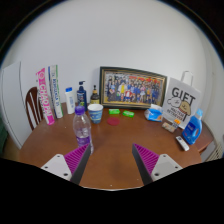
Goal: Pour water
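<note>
clear capped water bottle stands upright on table.

1. The white bag standing at the back of the table, beside the framed picture, bears the word "GIFT" in large dark letters (a smaller line of print beneath it is too small to read).
2. The tall pink and white boxes leaning against the wall carry printing down their fronts, but none of it can be read.
3. The water bottle just ahead of the fingers has a label band whose wording is not legible.
4. The blue bottle near the bag shows no readable label.
</note>
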The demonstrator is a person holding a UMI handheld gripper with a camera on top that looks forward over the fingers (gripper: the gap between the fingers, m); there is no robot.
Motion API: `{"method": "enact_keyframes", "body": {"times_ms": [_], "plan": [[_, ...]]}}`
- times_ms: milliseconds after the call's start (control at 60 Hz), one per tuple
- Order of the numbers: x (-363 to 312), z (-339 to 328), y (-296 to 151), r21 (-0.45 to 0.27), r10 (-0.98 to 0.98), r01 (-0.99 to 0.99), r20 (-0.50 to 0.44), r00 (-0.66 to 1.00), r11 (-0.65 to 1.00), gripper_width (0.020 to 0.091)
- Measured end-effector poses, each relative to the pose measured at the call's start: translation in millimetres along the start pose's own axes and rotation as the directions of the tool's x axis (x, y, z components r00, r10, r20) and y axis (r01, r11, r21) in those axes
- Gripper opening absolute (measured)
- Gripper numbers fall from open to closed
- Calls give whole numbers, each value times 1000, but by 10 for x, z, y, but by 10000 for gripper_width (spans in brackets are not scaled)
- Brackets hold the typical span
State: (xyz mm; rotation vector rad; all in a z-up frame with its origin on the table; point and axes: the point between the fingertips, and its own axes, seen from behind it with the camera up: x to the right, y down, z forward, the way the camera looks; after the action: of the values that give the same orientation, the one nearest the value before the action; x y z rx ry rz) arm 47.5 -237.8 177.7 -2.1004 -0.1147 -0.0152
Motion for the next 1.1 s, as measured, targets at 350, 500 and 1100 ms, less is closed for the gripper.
{"method": "enact_keyframes", "body": {"times_ms": [350,500,1100], "plan": [[-1078,1193,87,78,47,-54,95,994,995,818],[-1130,1611,0,135,19,-28,66,998,990,671],[-613,1790,-544,157,-141,143,-24,990,977,318]]}}
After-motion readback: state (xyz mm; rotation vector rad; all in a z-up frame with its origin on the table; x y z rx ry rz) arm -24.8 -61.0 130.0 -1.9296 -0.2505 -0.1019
